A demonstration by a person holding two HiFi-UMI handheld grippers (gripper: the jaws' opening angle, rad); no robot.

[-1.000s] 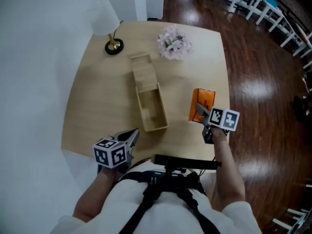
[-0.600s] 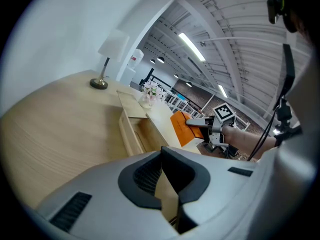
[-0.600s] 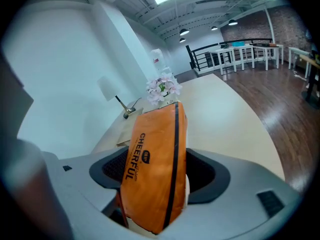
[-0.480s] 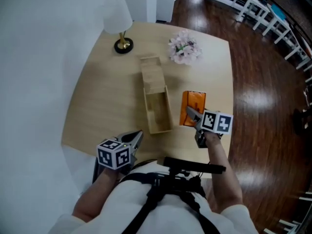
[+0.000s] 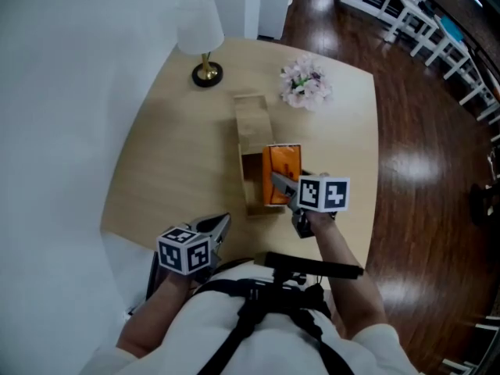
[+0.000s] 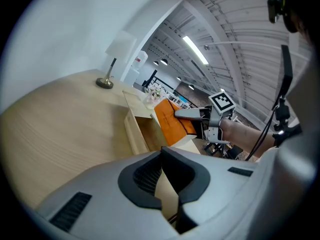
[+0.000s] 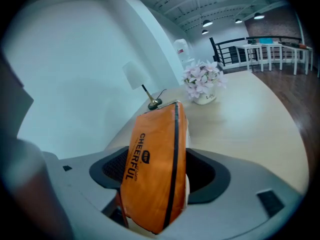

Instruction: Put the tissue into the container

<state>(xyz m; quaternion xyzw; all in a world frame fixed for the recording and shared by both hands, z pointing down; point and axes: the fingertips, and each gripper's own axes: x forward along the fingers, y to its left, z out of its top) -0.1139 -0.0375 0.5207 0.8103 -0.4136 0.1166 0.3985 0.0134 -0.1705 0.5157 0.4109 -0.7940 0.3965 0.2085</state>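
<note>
1. The orange plastic tissue pack [image 5: 283,169] is clamped between the wide-set jaws of the right gripper [image 5: 280,184] at frame centre.
2. It is held over the right side of the open rectangular wooden container [image 5: 262,209].
3. The left gripper [image 5: 220,225] is seen closed and empty at lower left.

A pale wooden desk [image 5: 172,170] stands against a white wall [image 5: 70,92] at 9 o'clock; dark glossy plank floor [image 5: 422,178] spreads toward 3 o'clock. A white-shaded lamp [image 5: 200,37] sits at the desk's 11 o'clock, pink flowers [image 5: 306,86] at 1 o'clock. White railings [image 5: 437,22] line 2 o'clock; strip lights [image 6: 195,49] cross the ceiling
</note>
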